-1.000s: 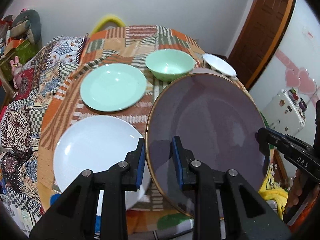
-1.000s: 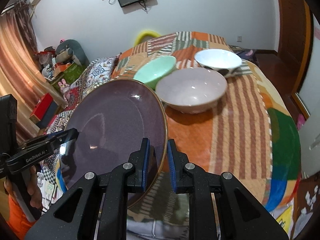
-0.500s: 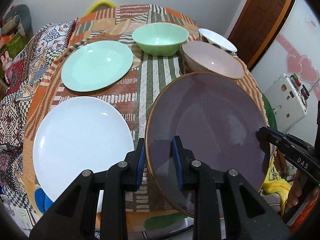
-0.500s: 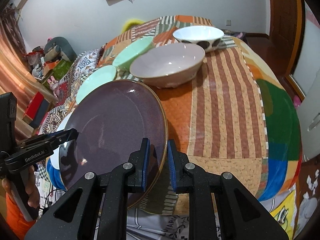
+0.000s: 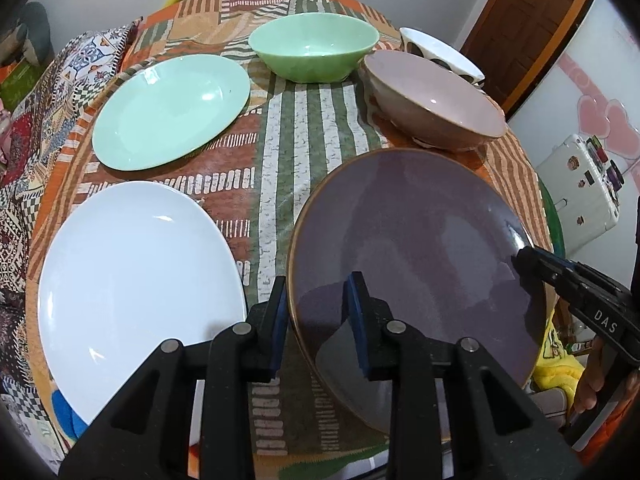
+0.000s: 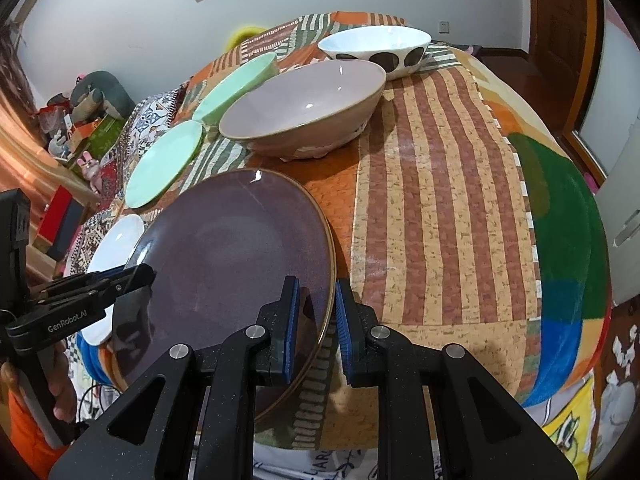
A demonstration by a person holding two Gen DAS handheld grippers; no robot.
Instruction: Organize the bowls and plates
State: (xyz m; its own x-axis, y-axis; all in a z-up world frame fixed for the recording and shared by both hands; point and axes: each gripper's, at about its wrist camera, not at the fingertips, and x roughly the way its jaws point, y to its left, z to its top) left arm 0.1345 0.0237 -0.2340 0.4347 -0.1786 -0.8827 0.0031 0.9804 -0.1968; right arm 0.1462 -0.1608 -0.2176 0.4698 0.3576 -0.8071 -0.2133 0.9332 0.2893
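Note:
A purple plate point(image 5: 420, 240) with a gold rim hovers low over the patchwork table, held from both sides. My left gripper point(image 5: 318, 312) straddles its near-left rim, pads still on it while the jaws are opening. My right gripper point(image 6: 316, 312) is shut on the opposite rim of the purple plate point(image 6: 232, 248). Each gripper appears in the other's view: the right gripper point(image 5: 520, 258) and the left gripper point(image 6: 140, 276). On the cloth lie a white plate point(image 5: 132, 272), a green plate point(image 5: 172, 112), a green bowl point(image 5: 314, 50), a mauve bowl point(image 5: 436, 96) and a white dotted bowl point(image 6: 376, 48).
The round table point(image 6: 440, 200) wears a striped patchwork cloth, with bare cloth to the right of the purple plate. A white appliance point(image 5: 576, 196) and a wooden door point(image 5: 528, 20) stand beyond the table's right edge. A person's hand point(image 6: 60, 396) holds the left gripper.
Both grippers have sunk with the purple plate towards the table and tipped further down. The dishes on the cloth now fill more of each view.

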